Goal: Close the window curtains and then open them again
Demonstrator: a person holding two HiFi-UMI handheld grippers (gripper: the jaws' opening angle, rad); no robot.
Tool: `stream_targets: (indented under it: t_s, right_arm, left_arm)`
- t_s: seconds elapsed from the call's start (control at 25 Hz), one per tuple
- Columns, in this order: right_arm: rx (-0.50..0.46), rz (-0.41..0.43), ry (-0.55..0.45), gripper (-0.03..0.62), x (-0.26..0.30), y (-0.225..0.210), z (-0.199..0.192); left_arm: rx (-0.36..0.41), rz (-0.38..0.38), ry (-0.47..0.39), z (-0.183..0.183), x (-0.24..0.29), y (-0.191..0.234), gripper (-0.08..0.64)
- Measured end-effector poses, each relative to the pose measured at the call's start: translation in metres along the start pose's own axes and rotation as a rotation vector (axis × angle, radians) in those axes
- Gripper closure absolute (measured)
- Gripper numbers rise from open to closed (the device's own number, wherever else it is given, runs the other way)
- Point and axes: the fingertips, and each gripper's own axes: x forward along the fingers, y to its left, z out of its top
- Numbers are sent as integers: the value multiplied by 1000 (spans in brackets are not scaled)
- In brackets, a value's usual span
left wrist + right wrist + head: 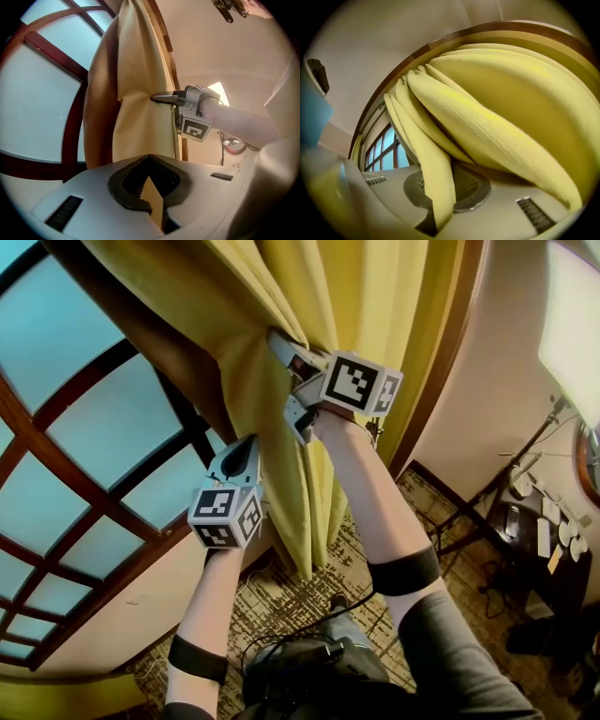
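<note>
Daylight comes in soft and bluish through the window point(84, 427), with no harsh glare on the panes. Just right of the window, the curtain point(375, 296) glows yellow on its outer folds and goes brown in the deep creases. Further right, a white panel point(574, 324) is totally blown out. Both gripper views bend hard at the edges, with black corners and a soft, mushy foreground.

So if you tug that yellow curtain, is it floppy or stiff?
Probably floppy: the curtain hangs in soft rounded folds and bunches where the right gripper pinches it. It likely won't slip out, since a thin fold sits clamped in the left gripper too. It hangs long and full, so it may feel a bit heavy to drag.
</note>
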Motion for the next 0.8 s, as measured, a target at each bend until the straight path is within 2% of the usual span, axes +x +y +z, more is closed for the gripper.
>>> stream_targets:
  t_s: [0.28, 0.44, 0.56, 0.8]
  right_arm:
    - [-43, 5, -29, 548, -7, -16, 29]
    - [-27, -11, -52, 549, -22, -46, 55]
    - [0, -38, -54, 549, -20, -55, 54]
    - [-78, -39, -17, 546, -12, -54, 57]
  left_arm:
    - [-1, -8, -14, -1, 18, -7, 557]
    - [2, -13, -18, 8, 38, -20, 557]
    - [-1, -15, -22, 5, 43, -15, 557]
    - [4, -20, -13, 2, 44, -16, 557]
